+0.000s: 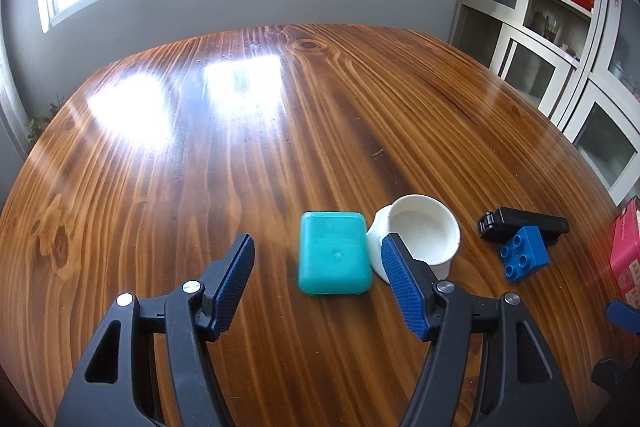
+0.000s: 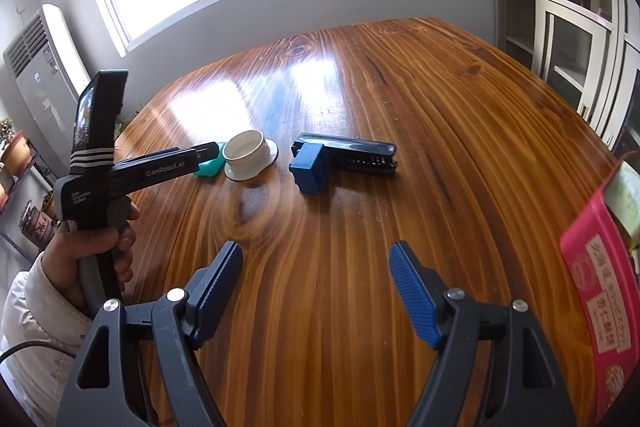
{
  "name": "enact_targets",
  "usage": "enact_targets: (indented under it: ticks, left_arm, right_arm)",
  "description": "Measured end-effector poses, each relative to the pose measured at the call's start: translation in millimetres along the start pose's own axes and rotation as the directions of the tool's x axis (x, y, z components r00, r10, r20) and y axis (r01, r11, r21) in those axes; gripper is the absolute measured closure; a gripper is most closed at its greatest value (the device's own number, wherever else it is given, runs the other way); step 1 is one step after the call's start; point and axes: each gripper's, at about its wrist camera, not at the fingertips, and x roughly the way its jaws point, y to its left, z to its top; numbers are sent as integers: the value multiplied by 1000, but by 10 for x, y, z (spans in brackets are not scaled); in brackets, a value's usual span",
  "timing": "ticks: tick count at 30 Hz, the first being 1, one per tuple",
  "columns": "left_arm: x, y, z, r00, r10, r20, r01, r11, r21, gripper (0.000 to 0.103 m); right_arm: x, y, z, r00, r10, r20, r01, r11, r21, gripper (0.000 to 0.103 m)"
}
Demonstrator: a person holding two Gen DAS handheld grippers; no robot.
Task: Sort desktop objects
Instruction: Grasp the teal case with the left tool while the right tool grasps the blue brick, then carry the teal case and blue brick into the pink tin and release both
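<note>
On the wooden counter lie a teal box, a white cup touching its right side, and further right a blue toy brick resting against a black stapler, with a pink box at the counter's right edge. The left hand-held gripper hovers just above the counter with its jaws spread wide and empty, the teal box lying between and slightly beyond the blue pads. The right hand-held gripper is likewise wide open and holding nothing, well short of the brick and stapler.
</note>
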Motion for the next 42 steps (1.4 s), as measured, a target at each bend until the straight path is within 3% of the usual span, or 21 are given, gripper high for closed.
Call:
enact_targets:
  ticks: [22,23,26,27,37,42]
  left_arm:
    - [293,-55,107,998,7,-69,-5,999,34,34]
    - [302,-51,117,998,5,-69,-3,1000,30,35]
    - [284,-21,126,998,11,-57,-11,1000,15,59]
    - [280,-1,125,998,5,-56,-4,1000,6,59]
    - [102,-18,79,1000,18,-17,-18,1000,-4,60]
    - [7,-88,45,1000,19,2,-19,1000,6,59]
  right_arm:
    - [689,109,372,996,-28,-82,24,998,-55,24]
    - [709,109,384,996,-30,-83,25,998,-53,24]
    - [798,119,433,995,-37,-88,33,998,-46,24]
    - [816,120,440,995,-36,-88,33,998,-45,25]
    - [954,180,517,995,-70,-69,66,996,-64,55]
    - [927,175,482,994,-95,-57,90,992,-90,78]
